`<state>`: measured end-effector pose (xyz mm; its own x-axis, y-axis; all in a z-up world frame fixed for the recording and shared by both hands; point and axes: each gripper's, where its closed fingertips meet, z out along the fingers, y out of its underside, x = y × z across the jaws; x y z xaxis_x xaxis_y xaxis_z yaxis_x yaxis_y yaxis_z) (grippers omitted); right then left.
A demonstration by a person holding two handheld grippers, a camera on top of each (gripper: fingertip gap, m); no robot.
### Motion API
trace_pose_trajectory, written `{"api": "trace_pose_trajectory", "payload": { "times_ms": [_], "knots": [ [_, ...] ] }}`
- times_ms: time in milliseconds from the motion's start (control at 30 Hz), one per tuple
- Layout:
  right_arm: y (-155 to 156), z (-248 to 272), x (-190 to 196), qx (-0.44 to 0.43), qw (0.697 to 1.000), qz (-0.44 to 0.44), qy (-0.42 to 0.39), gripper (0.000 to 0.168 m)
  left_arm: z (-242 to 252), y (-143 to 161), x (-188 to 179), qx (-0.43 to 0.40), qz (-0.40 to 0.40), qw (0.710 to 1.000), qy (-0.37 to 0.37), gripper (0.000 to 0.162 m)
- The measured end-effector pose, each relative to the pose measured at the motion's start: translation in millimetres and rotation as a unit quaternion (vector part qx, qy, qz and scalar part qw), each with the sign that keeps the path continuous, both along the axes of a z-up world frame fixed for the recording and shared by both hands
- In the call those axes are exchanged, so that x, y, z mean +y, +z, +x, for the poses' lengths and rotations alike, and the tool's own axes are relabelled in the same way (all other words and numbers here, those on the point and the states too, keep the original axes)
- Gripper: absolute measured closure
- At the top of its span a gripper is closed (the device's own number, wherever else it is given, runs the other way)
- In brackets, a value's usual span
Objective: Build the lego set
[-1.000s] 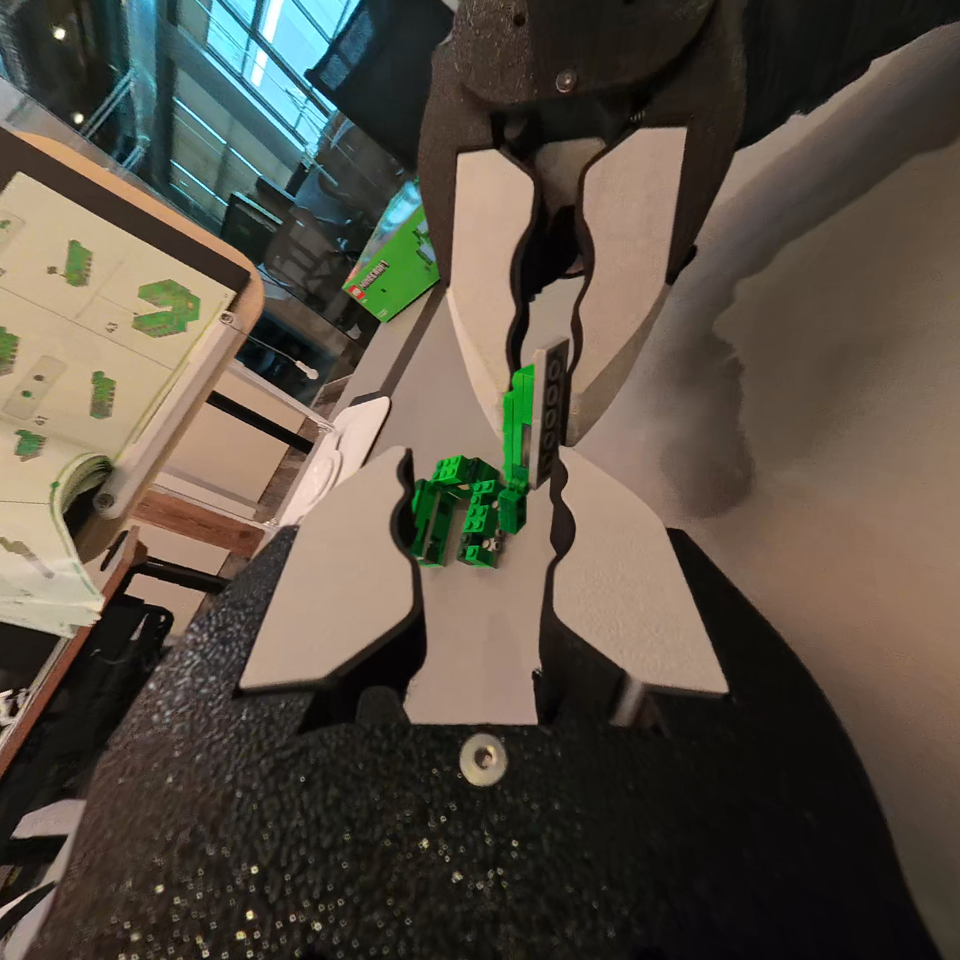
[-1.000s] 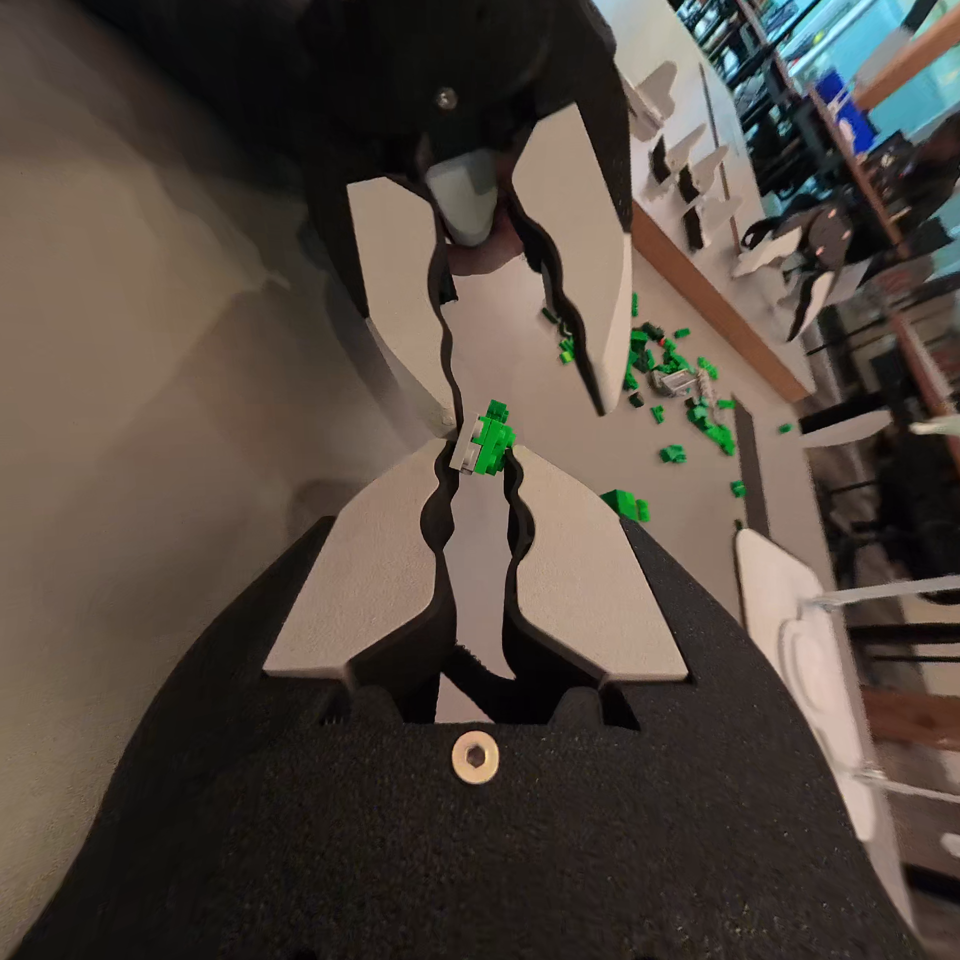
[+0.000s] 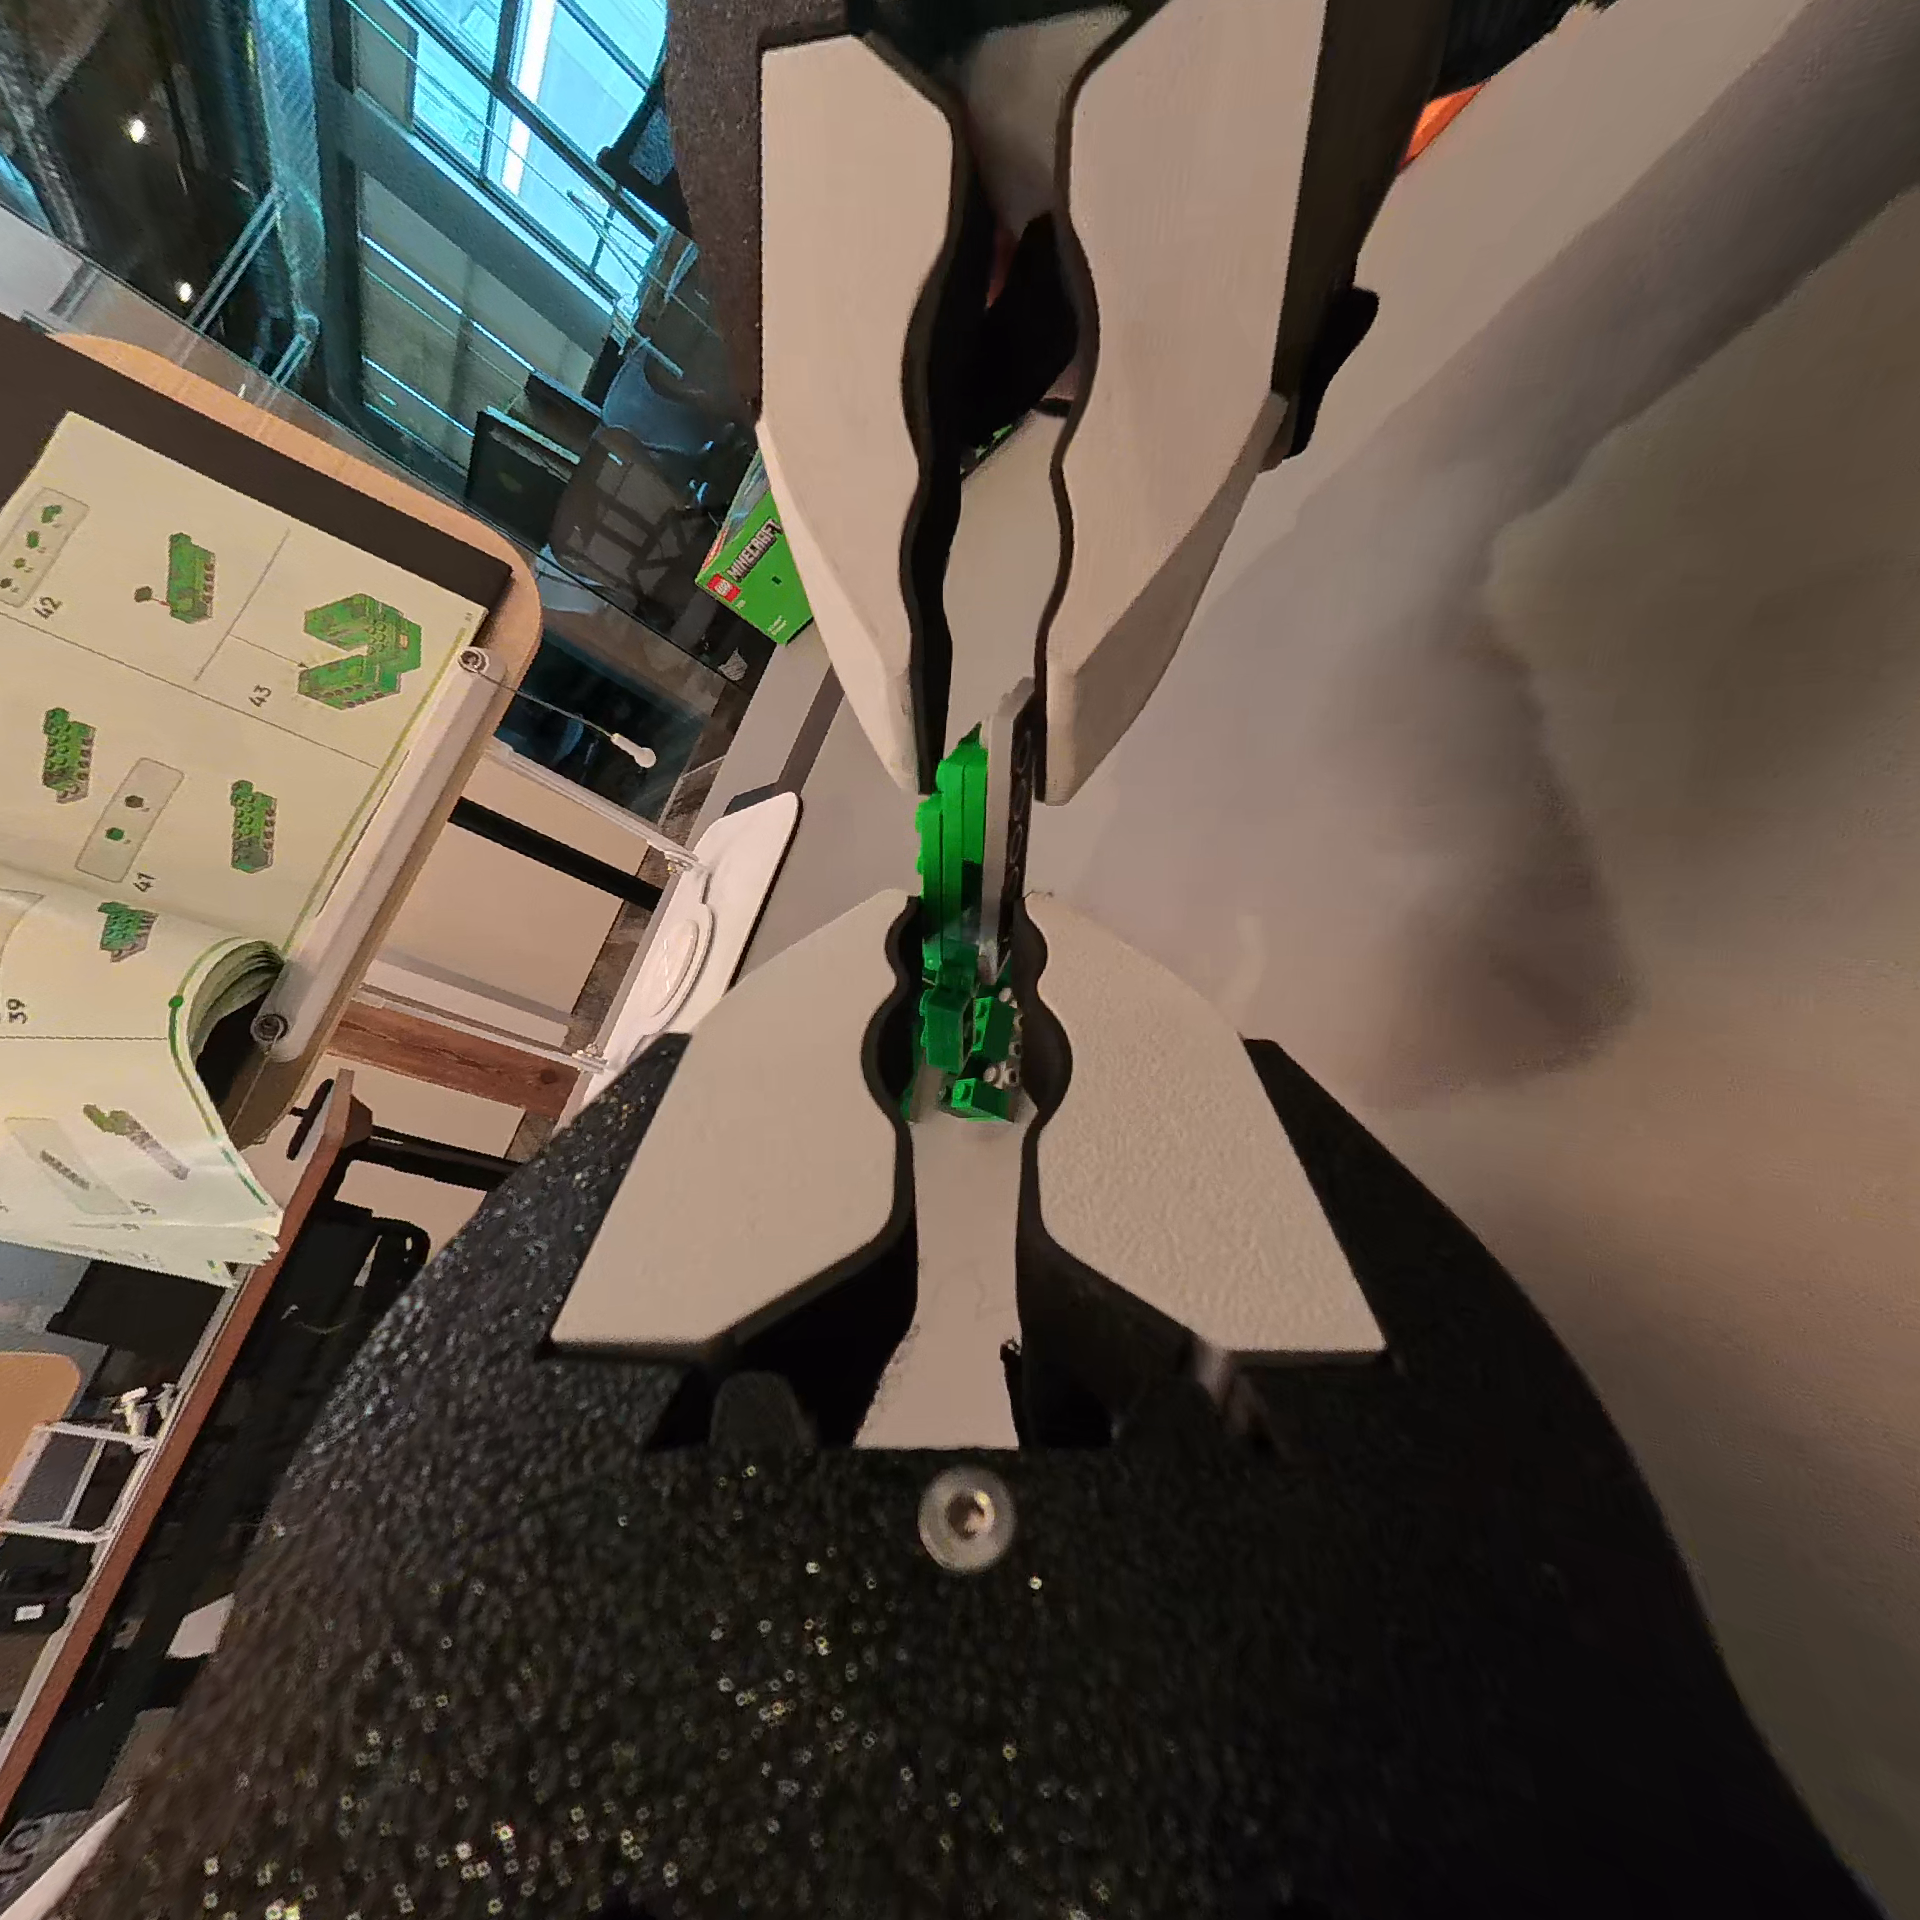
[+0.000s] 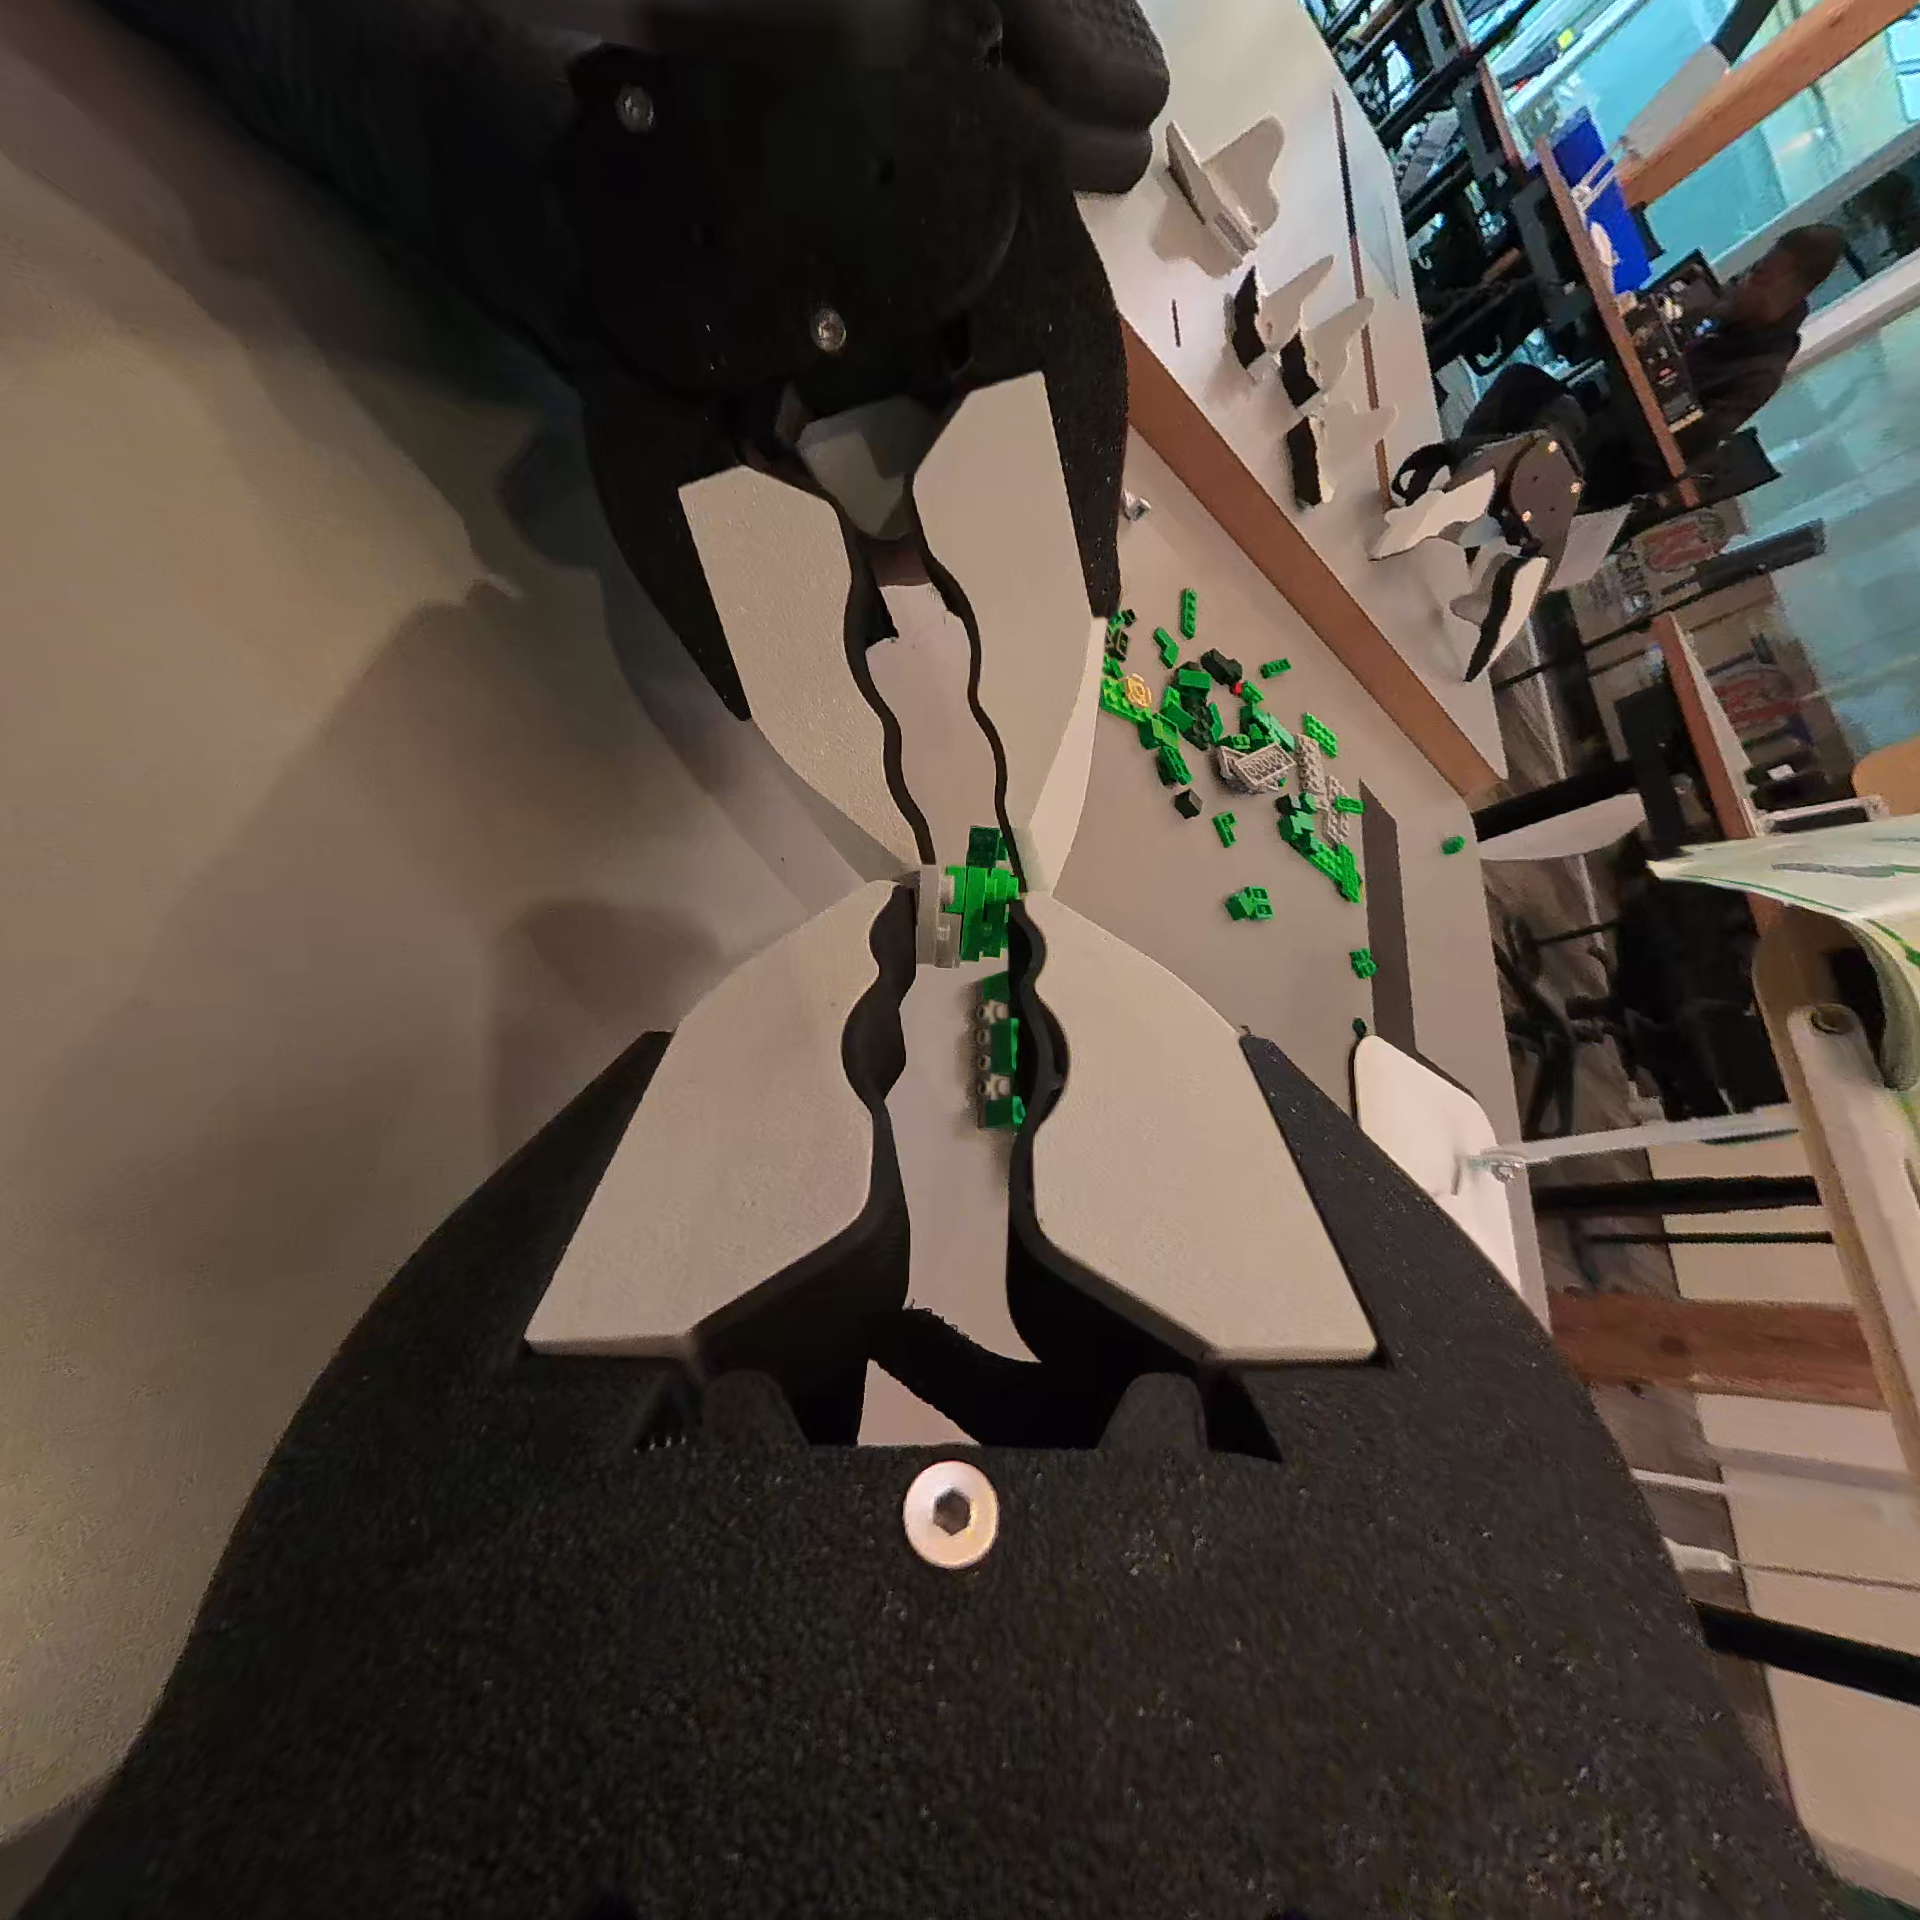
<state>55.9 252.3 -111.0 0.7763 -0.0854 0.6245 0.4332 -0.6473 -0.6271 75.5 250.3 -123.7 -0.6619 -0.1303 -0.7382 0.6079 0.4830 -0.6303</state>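
Left gripper (image 3: 966, 914): my two white fingers (image 3: 748, 1122) are drawn in narrow, pinching the near end of the green and grey brick assembly (image 3: 971, 831). The right finger presses the grey strip; on the left side I cannot tell whether the pad touches the green.

Right gripper (image 4: 961, 914): its two fingers (image 4: 1153, 1132) are equally narrow, clamped at the tips on the same brick assembly (image 4: 966, 899), grey plate to one side, green bricks to the other.

The two grippers meet tip to tip, one on each end of the piece, which is held up above the grey table (image 4: 1288, 966). From the left wrist view the opposite right gripper (image 3: 987, 769) comes down from the top; from the right wrist view the opposite left gripper (image 4: 971, 842) does the same.

One second small build (image 4: 997, 1055), green with a row of grey studs, lies on the table below, seen through the gap between my right fingers. In the left view it shows as a green cluster (image 3: 966, 1060).

Count: two grippers, four fingers, one held assembly, one build lying flat. One scatter of loose bricks (image 4: 1236, 738), too many and too small to count, mostly green with a few grey and black. One open instruction booklet (image 3: 187, 748) on a stand, left. One green box (image 3: 753, 566) at the far table edge.
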Motion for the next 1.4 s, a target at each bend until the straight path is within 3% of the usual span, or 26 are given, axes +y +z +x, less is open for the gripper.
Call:
{"api": "trace_pose_trajectory", "payload": {
  "times_ms": [433, 533, 767, 933, 1067, 1133, 1233, 1333, 1400],
  "knots": [
    [-2.6, 3.4, -2.1, -0.018, 0.999, -0.03, -0.011, 0.157, -2.1, -4.3, -2.2, 0.03, -0.002, 1.0, -0.009, 0.145],
    [-3.7, 2.2, -3.2, -0.018, 0.999, -0.034, -0.005, 0.157, 1.4, 1.7, -2.7, 0.004, -0.02, 1.0, 0.001, 0.126],
    [-0.1, -0.1, -5.9, -0.008, 1.0, -0.015, 0.011, 0.157, -2.6, 2.2, -3.3, 0.006, -0.016, 1.0, -0.014, 0.125],
    [27.0, 6.9, -14.4, 0.006, 0.995, 0.1, 0.008, 0.157, -11.1, 27.4, -2.5, 0.064, -0.112, 0.99, -0.048, 0.101],
    [57.9, -2.3, -9.8, 0.069, 0.957, 0.274, 0.061, 0.156, -7.8, 47.7, 2.4, 0.203, -0.231, 0.949, -0.074, 0.091],
    [65.5, -8.8, -5.0, 0.089, 0.939, 0.32, 0.088, 0.156, -11.3, 53.9, 3.9, 0.262, -0.267, 0.921, -0.105, 0.098],
    [66.2, -19.0, 5.5, 0.114, 0.925, 0.341, 0.12, 0.156, -25.4, 66.9, 8.1, 0.273, -0.298, 0.9, -0.163, 0.113],
    [64.7, -24.2, 10.9, 0.121, 0.922, 0.341, 0.134, 0.156, -38.6, 73.3, 12.1, 0.247, -0.297, 0.901, -0.199, 0.144],
    [64.4, -24.6, 10.9, 0.121, 0.924, 0.337, 0.135, 0.156, -39.5, 73.1, 12.3, 0.236, -0.29, 0.906, -0.198, 0.144]
  ]
}}
